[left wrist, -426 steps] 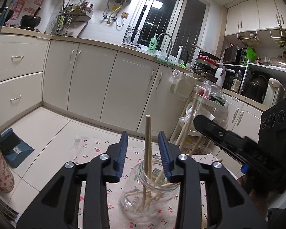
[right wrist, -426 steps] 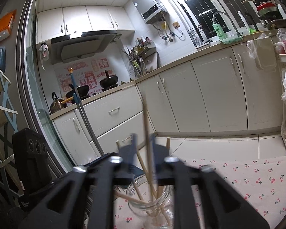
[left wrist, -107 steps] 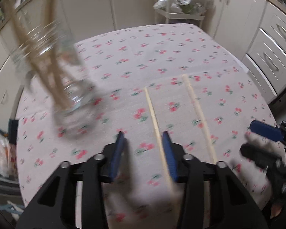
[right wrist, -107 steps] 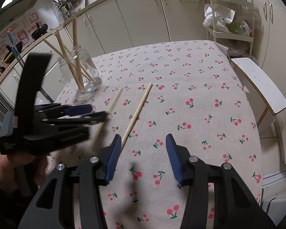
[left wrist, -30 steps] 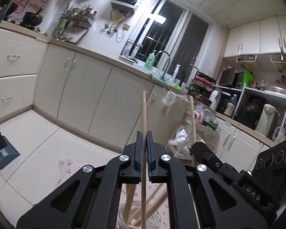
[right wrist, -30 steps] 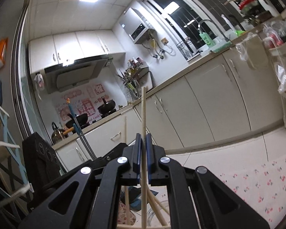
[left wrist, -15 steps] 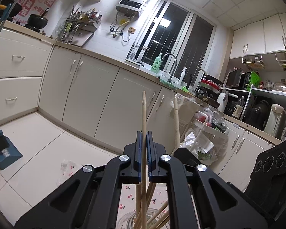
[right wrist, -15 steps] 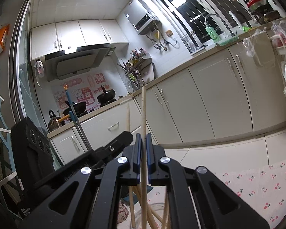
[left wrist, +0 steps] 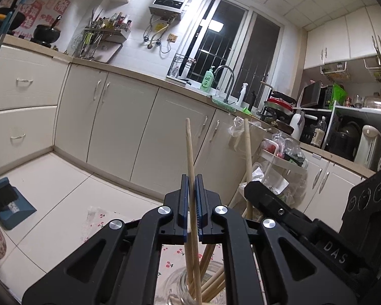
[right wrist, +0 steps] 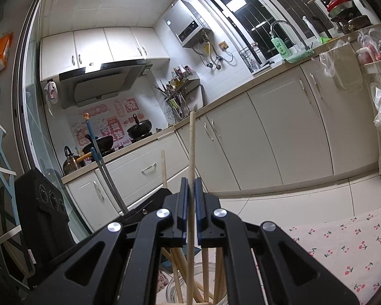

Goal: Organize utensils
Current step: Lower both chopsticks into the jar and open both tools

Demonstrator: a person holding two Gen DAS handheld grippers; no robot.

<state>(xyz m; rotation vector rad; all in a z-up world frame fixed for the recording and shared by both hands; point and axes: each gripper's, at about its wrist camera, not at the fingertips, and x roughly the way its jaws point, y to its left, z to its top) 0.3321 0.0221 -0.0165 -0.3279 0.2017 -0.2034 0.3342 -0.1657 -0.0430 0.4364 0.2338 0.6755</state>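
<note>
**Two chopsticks poised over the jar, both clamps tight**

I have the left gripper (left wrist: 190,211) pinched closed on one chopstick (left wrist: 189,152), which stands nearly upright with its lower end already inside the mouth of the glass jar (left wrist: 175,287). My right gripper (right wrist: 190,211) is likewise clamped on a second chopstick (right wrist: 192,147), also upright, its lower end dipping toward the same jar (right wrist: 172,289) on the cherry-print tablecloth (right wrist: 343,249).

What worries me: both tools crowd one narrow opening, and the right gripper's black body (left wrist: 279,211) sits just beside my left one. If I let go while a stick's tip rests on the sticks already inside and not on the bottom, I judge it could tip out over the rim. A bump between the two tools, or a stick levering against the glass, could also shove the jar, which looks light.

Count: two grippers, two held chopsticks, one jar. Inside the jar I can make out several more sticks, at least four, but they overlap behind my fingers and I cannot fix the number.
</note>
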